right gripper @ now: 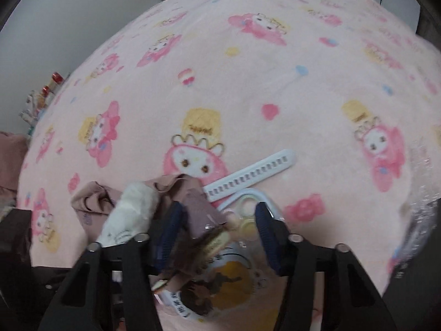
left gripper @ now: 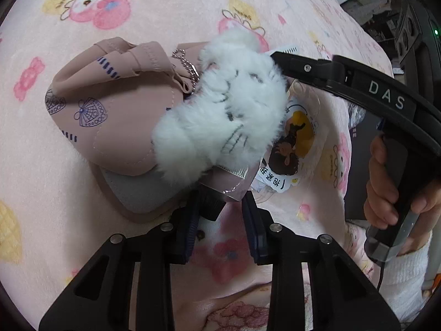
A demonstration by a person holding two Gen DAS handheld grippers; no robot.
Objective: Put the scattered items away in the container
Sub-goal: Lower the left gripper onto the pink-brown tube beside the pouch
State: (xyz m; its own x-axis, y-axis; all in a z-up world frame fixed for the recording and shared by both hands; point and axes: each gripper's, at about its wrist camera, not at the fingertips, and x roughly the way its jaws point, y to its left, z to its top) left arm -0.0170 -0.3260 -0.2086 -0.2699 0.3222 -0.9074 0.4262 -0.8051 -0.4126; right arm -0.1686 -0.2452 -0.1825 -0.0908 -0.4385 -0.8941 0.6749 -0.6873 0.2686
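A dusty-pink drawstring pouch (left gripper: 110, 115) (right gripper: 91, 198) lies on the pink cartoon blanket. A white fluffy plush (left gripper: 220, 110) (right gripper: 129, 215) with a bead chain rests against it, backed by a pink card in clear film (left gripper: 228, 182). My left gripper (left gripper: 222, 207) is open, and the film's corner reaches between its tips. My right gripper (right gripper: 217, 220) is shut on a clear packet with a cartoon charm (right gripper: 228, 284) (left gripper: 292, 140). One of its black fingers (left gripper: 303, 67) reaches over the plush. A white watch strap (right gripper: 248, 176) lies just beyond it.
A person's hand (left gripper: 386, 187) holds the right gripper's handle. A dark box (left gripper: 361, 165) sits on the blanket (right gripper: 248, 82) beneath it. Dark equipment (left gripper: 413, 35) stands past the bed's far right edge. Small bottles (right gripper: 44, 93) stand beyond the left edge.
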